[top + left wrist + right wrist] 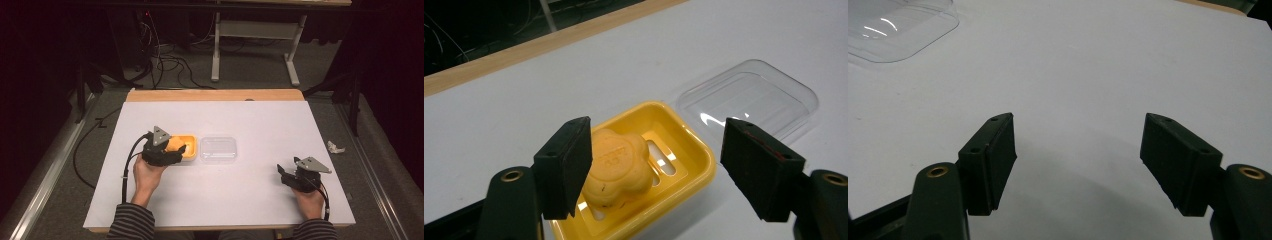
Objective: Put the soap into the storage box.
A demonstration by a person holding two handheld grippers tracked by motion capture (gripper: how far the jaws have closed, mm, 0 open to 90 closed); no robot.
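On the table (260,200): one soap (616,167), one yellow dish (684,165), one clear lid (749,97).

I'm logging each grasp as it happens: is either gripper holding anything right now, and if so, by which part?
Nothing is held. The left gripper stands open over the soap in the yellow dish; the right gripper is open above bare table.

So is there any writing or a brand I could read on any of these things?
Soap in the yellow soap dish: a short stamped mark on its top, too blurred to read.
Clear lid: no text visible.
Left gripper and right gripper: no labels visible.
Nothing else carries readable words or numbers.
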